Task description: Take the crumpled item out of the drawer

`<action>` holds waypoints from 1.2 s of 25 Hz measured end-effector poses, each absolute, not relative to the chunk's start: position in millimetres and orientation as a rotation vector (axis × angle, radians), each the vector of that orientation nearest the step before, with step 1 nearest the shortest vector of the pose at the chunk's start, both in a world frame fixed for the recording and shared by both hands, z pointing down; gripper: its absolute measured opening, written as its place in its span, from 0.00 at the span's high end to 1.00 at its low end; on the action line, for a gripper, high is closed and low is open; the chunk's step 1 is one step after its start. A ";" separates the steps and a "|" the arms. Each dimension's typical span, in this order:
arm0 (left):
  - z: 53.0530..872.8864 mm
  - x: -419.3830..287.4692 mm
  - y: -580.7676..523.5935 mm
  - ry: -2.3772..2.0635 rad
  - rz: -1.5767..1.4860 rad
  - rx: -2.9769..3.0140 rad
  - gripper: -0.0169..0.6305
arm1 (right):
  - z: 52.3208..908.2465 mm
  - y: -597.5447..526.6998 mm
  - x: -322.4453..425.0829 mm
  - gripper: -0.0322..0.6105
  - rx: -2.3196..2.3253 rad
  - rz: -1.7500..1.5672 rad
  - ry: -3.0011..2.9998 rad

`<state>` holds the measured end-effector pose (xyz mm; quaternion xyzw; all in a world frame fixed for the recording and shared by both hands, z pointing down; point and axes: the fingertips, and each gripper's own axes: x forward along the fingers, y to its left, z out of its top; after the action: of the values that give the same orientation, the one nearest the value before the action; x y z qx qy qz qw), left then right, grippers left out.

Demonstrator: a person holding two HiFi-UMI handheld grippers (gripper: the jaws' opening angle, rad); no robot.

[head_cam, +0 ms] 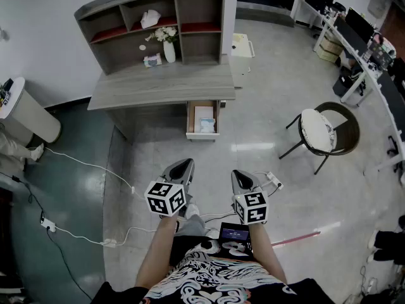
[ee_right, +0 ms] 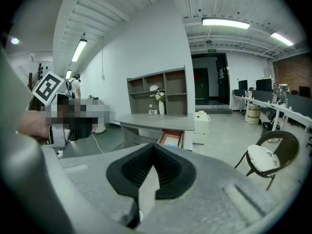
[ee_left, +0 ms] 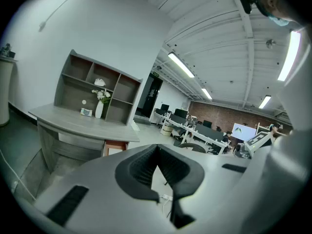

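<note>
- Head view: the left gripper [head_cam: 181,164] and the right gripper [head_cam: 240,175] are held side by side, low and near, over bare floor and well apart from the desk [head_cam: 164,84]. The drawer [head_cam: 190,118] is seen pulled out under the right end of the desk, with its long axis running near to far. The crumpled item [head_cam: 207,126] is seen as a pale bluish lump lying in the near part of that drawer. It lies far ahead of both grippers, between their two lines and slightly closer to the left one.
- Left gripper view: the jaws of the left gripper [ee_left: 157,147] are seen closed tip to tip, with nothing held between them. The drawer [ee_left: 117,145] is seen to the left of the jaw tips, so this gripper is judged to be aimed to the right of it. The crumpled item cannot be made out from here.
- Right gripper view: the jaws of the right gripper [ee_right: 155,146] are likewise brought together and hold nothing. The drawer [ee_right: 162,137] sits just above the jaw tips, with the crumpled item [ee_right: 170,141] showing pale inside it. This gripper is therefore judged the better aimed: a straight advance towards the far side is called for, with the jaws parted before the drawer is reached.
</note>
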<state>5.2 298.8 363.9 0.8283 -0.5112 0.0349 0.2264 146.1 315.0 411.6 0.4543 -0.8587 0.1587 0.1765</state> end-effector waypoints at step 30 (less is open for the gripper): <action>385.0 -37.1 174.8 -1.439 0.043 2.231 0.97 | 423.5 184.0 127.7 0.94 1.344 0.460 -2.439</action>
<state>-37.1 174.8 385.0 0.8155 -0.5260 0.0157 0.2408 127.7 184.0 423.5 0.4702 -0.8532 0.1609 0.1588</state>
